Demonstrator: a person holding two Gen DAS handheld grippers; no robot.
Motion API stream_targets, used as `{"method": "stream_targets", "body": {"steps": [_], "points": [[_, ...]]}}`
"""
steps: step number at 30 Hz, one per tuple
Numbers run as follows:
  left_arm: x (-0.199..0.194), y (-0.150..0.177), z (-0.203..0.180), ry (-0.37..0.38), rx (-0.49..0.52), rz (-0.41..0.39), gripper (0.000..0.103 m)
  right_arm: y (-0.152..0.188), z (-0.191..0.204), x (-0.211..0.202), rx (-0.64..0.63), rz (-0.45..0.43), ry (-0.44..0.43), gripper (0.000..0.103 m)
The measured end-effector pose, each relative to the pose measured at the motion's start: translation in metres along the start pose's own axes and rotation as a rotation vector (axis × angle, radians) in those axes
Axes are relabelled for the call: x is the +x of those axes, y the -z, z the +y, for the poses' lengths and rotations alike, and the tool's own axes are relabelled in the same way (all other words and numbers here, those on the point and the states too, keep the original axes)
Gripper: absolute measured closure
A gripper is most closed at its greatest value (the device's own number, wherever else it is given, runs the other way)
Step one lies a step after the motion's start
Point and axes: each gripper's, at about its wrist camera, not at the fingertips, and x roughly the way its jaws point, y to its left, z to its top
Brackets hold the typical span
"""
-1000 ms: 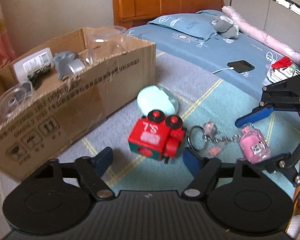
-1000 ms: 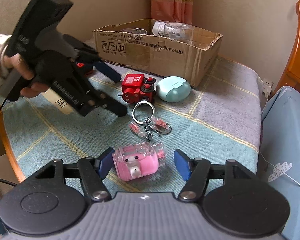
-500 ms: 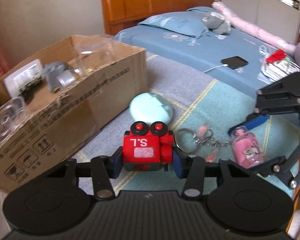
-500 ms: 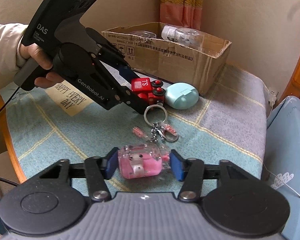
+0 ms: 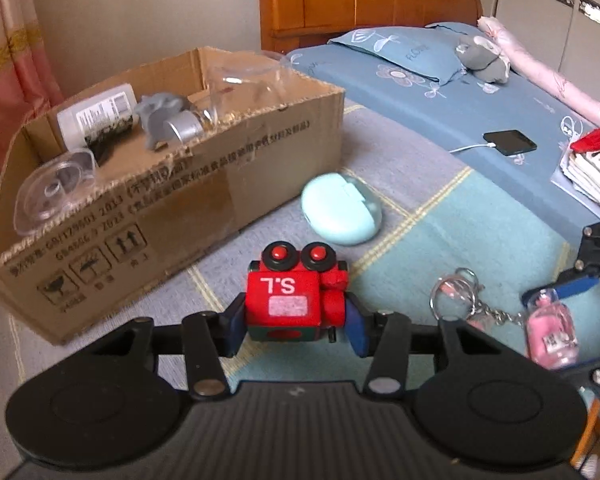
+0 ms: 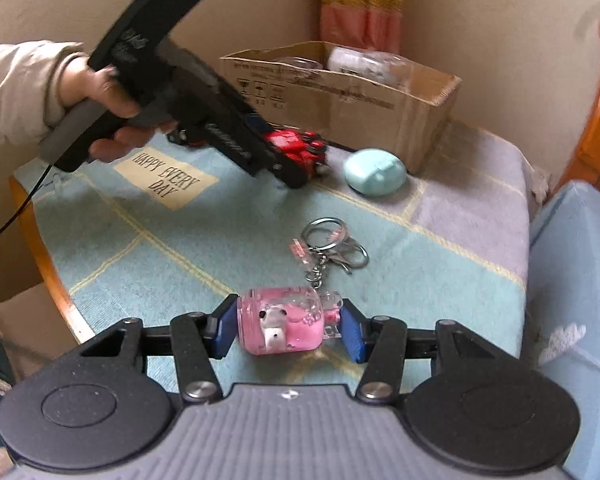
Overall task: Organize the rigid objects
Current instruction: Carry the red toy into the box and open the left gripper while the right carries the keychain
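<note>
Between the left gripper's pinching pads, the red toy train; the right gripper clamped around the pink bottle charm

The toy train sits between the fingers of the left gripper. Ahead of it to the left stands the cardboard box, with jars and a packet inside. Just ahead to the right lies the oval case, beside the box. Further right, the keychain bottle sits between the right gripper fingers, its key ring lying ahead on the tablecloth.
</note>
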Motion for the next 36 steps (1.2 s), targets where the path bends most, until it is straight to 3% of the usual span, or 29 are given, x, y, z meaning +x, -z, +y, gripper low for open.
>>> {"method": "stream_targets", "body": {"steps": [3, 5, 7, 15, 17, 20, 28, 36], "points": [[-0.004, 0.005, -0.006, 0.008, 0.019, 0.006, 0.049, 0.004, -0.002, -0.005, 0.029, -0.002, 0.021, 0.045], [-0.003, 0.006, -0.007, -0.014, 0.022, 0.002, 0.034, 0.006, -0.002, -0.005, 0.041, -0.003, 0.030, 0.039], [-0.001, 0.005, -0.005, -0.015, 0.004, -0.001, 0.033, 0.006, -0.003, -0.004, 0.043, -0.008, 0.032, 0.038], [0.005, -0.002, -0.004, 0.000, -0.032, -0.009, 0.037, 0.001, -0.006, 0.002, 0.038, -0.025, 0.022, 0.034], [0.004, -0.002, -0.004, 0.004, -0.032, -0.012, 0.049, 0.001, -0.005, 0.003, 0.032, -0.025, 0.022, 0.035], [0.003, -0.003, -0.004, 0.012, -0.038, -0.004, 0.049, 0.000, -0.004, 0.002, 0.025, -0.021, 0.017, 0.046], [-0.015, -0.008, -0.008, 0.028, 0.004, 0.026, 0.050, -0.008, -0.003, -0.001, -0.006, 0.019, 0.038, 0.046], [-0.052, -0.021, -0.005, 0.068, 0.044, 0.065, 0.053, -0.035, -0.005, -0.019, -0.145, 0.032, 0.013, 0.046]]}}
